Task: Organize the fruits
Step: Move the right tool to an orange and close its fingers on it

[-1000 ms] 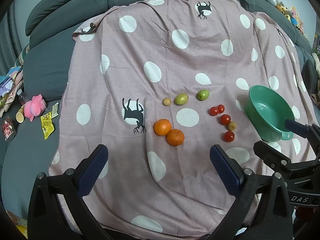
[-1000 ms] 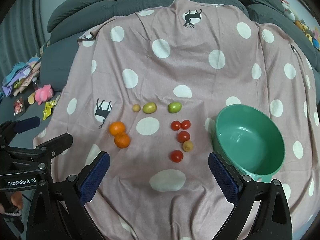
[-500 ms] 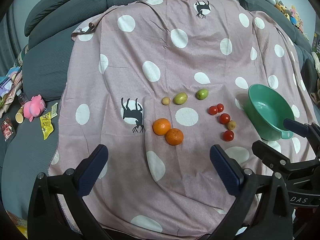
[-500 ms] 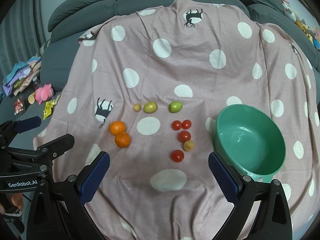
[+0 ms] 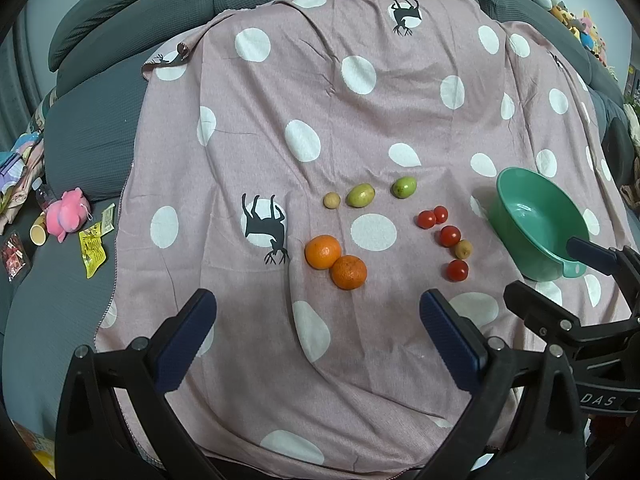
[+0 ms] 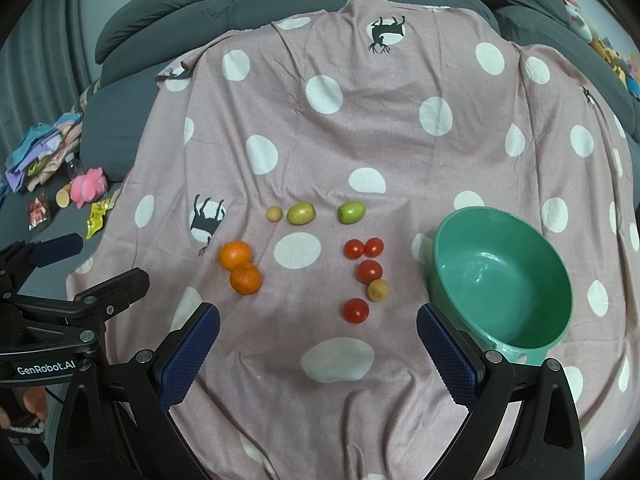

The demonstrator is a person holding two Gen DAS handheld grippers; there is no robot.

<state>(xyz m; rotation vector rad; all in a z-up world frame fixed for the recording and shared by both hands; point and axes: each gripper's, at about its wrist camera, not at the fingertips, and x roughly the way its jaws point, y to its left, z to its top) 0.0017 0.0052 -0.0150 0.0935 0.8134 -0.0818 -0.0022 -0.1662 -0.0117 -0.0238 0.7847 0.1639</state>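
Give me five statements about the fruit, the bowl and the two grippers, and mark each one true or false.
1. The green bowl is empty. True.
2. The two oranges lie apart from each other. False: they touch.
3. Four red tomatoes lie on the cloth. True.
4. The left gripper is shut on an orange. False: its jaws stand wide open and hold nothing.
5. The right gripper has open jaws, with nothing between them. True.
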